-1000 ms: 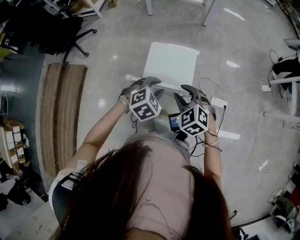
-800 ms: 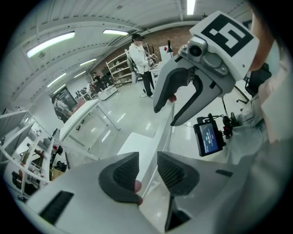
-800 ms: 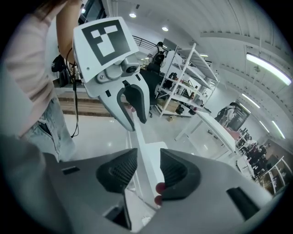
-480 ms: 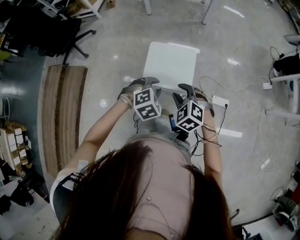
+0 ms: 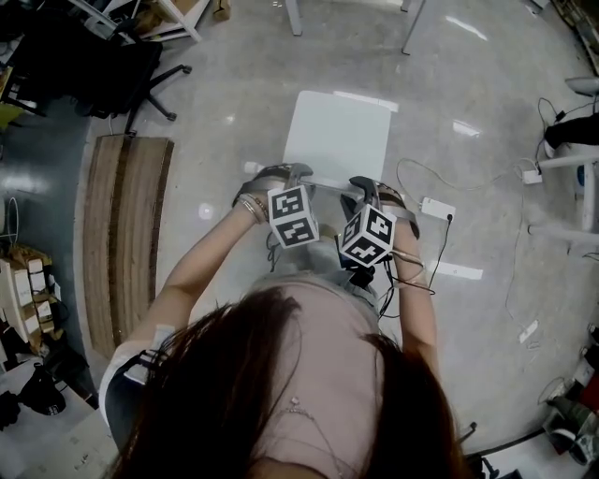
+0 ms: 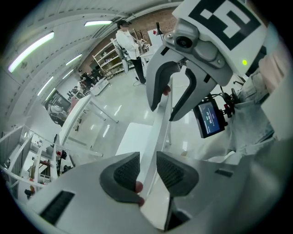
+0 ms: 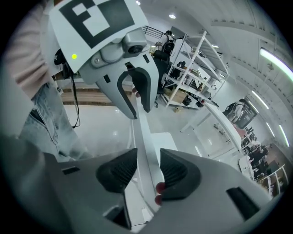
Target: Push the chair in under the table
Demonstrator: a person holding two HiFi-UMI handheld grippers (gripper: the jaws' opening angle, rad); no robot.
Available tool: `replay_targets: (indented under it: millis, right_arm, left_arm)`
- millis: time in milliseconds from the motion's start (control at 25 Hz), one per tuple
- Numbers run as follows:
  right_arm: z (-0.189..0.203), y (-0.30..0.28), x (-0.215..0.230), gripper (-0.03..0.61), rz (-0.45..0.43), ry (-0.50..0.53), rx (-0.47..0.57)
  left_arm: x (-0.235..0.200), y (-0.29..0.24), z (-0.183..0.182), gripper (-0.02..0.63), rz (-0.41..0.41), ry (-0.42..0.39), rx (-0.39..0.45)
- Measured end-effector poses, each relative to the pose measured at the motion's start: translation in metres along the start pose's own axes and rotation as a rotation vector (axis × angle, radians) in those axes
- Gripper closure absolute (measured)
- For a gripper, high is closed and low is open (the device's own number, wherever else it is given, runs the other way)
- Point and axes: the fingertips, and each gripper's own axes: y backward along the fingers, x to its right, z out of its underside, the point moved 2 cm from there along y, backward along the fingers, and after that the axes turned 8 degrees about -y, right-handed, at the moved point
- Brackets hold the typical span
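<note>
White chair (image 5: 338,131): stood on the floor (image 5: 215,84), seat lying beyond the fingers, backrest rail (image 6: 159,128) taken between both pairs. Left gripper (image 5: 296,172): fingers were closed on the rail, having just been drawn in further. Right gripper (image 5: 366,185): fingers were clamped on the same rail, just beside the left pair. Counter legs (image 5: 297,16) were seen well beyond the seat.

Arms forward, grippers pitched steeply down. Grey left gripper (image 6: 147,170) jaws just closing onto white chair backrest (image 6: 158,130); grey right gripper (image 7: 149,171) clamps it too.
</note>
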Motion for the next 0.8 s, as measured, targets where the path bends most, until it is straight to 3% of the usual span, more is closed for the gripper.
replay_targets:
  millis: [480,800]
  right_arm:
    - [0.001,-0.013,0.006,0.436,0.038,0.039,-0.060]
    - [0.001,-0.020,-0.001,0.437,-0.005,0.151,-0.147]
  left_arm:
    - [-0.001,-0.013,0.001,0.492,0.018,-0.053,-0.040]
    - [0.003,-0.022,0.003,0.489,0.049,-0.133,-0.102]
